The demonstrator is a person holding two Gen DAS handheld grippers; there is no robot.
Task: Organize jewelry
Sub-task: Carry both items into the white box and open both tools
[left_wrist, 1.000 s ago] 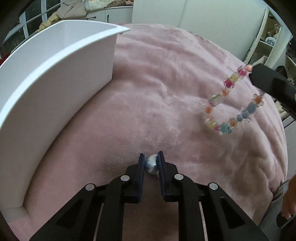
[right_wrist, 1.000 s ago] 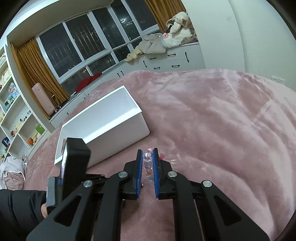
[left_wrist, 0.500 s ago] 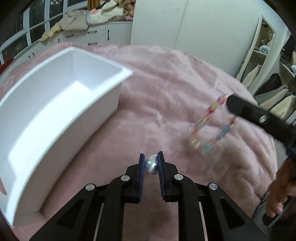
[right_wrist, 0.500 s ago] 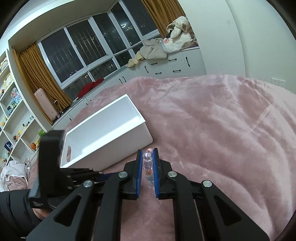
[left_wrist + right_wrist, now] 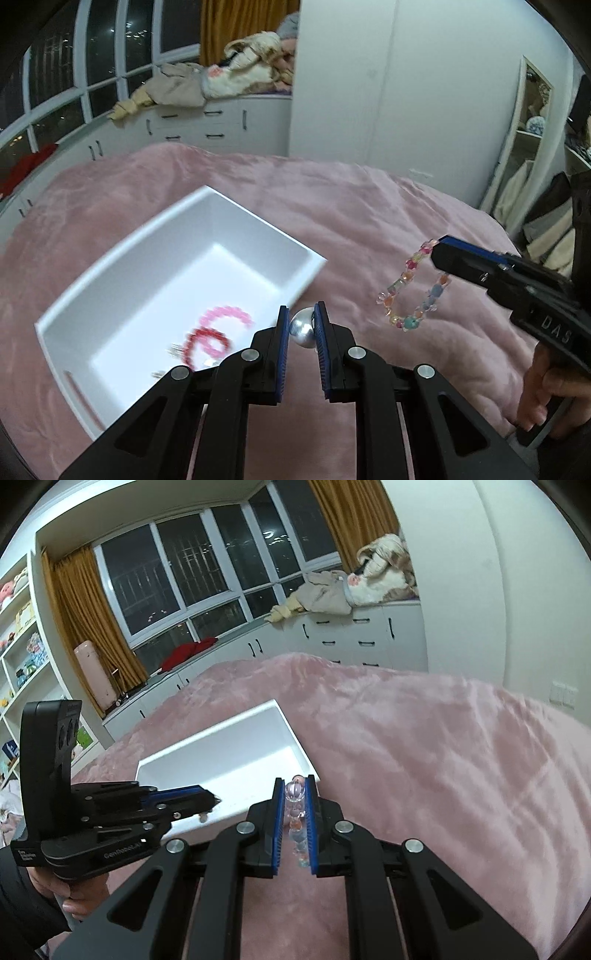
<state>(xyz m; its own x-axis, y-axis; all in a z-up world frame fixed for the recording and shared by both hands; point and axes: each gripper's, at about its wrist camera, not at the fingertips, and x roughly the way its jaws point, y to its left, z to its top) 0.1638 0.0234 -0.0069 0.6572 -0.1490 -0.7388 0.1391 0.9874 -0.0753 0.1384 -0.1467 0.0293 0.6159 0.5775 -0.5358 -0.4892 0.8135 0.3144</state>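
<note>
Silver bead [image 5: 303, 328] between left hand-held gripper [image 5: 301, 325] pads

The right gripper [image 5: 295, 805] has its two fingers closed on a string of clear and pastel beads [image 5: 296, 814], which runs along the gap between the blue pads [image 5: 277, 823]; one pinkish round bead sits at the tip. Just ahead of the fingertips and a little to their left stands a white box [image 5: 221, 771] on a pink fluffy blanket [image 5: 424, 757]. To the left of the right gripper, the left gripper [image 5: 212, 800] is held by a hand [image 5: 79, 893] in a dark sleeve, and its tip reaches over the near edge of the box. Whether it holds something cannot be told. Far ahead are white drawers [image 5: 351, 635] and dark windows [image 5: 207, 565] with ochre curtains [image 5: 92, 620].
</note>
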